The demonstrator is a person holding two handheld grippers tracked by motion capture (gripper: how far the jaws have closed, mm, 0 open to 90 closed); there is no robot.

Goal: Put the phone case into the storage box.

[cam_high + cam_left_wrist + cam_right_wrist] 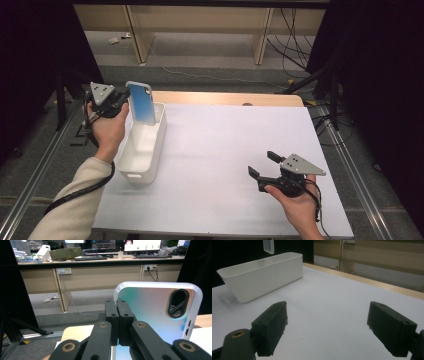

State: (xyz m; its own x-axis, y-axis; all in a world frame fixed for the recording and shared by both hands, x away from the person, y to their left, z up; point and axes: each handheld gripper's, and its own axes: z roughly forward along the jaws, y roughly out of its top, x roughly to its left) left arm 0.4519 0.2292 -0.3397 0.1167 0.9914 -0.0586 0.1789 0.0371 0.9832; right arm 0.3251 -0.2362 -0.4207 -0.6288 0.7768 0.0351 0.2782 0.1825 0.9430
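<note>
The left gripper (121, 100) is clamped on the edge of the case (140, 102), held upright with its long axis vertical directly over the far end of the bin (142, 150) (right gripper (262, 165) gapes empty, well apart at near right).

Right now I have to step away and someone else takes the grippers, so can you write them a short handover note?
Left gripper: shut on the edge of the phone case, held upright above the far end of the white bin.
Right gripper: open, holding nothing, low over the white table on the right side.
Done: case picked up and brought over the bin.
Left: probably lower the case into the bin and let go.
</note>
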